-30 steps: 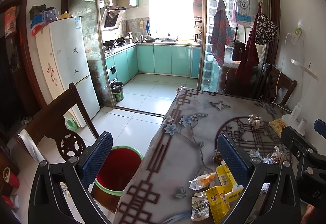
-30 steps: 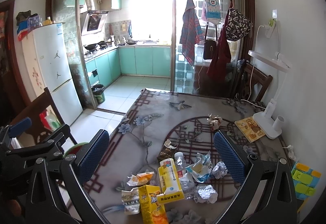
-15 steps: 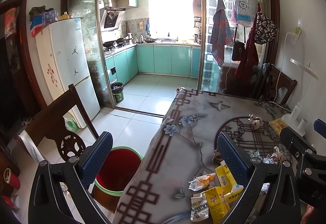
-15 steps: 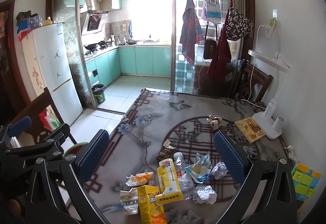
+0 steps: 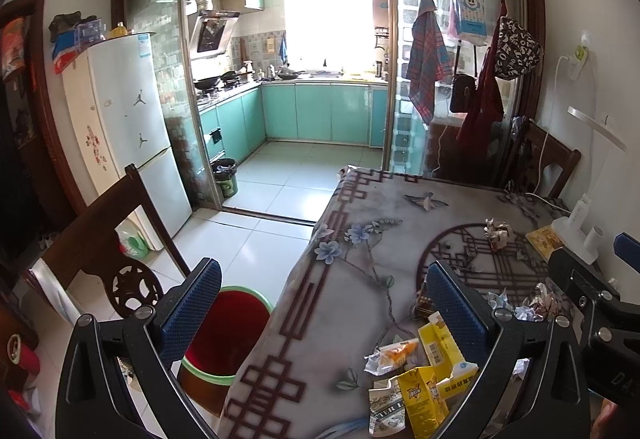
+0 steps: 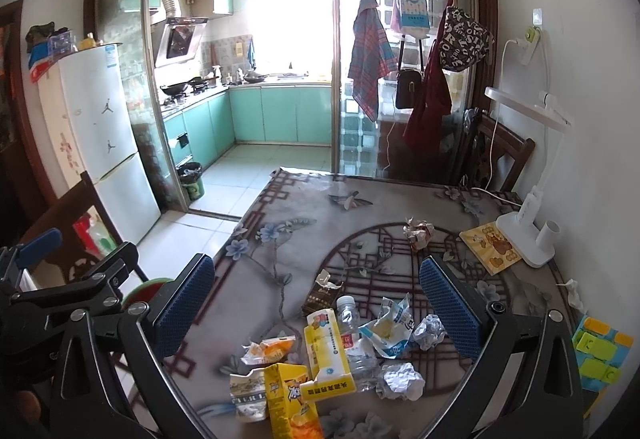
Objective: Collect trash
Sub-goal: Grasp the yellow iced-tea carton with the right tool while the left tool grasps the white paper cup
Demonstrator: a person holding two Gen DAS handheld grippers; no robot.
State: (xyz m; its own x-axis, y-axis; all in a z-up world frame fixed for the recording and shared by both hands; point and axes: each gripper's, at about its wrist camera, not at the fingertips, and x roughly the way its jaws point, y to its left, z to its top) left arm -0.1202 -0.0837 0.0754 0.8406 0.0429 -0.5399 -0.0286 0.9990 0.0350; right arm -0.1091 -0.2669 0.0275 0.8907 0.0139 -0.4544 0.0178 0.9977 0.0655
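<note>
Beside the red bin (image 5: 228, 335), on the counter (image 6: 288, 251): trash pile (image 6: 336, 351), with lamp (image 6: 528, 235) and booklet (image 6: 490, 247) beyond. Left tool (image 5: 320, 307) and right tool (image 6: 316, 303): both spread wide, holding nothing. Bin interior unclear.

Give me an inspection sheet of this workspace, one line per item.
Surface: table under a patterned cloth.
Job's things: cartons, bottle, wrappers, paper balls heaped at the near edge; one ball farther back; bin on the floor beside the table.
Clutter: lamp, booklet.
Grippers: left and right open, empty.
Cables: lamp cord up to a wall plug.
Surroundings: chairs, fridge, kitchen.
</note>
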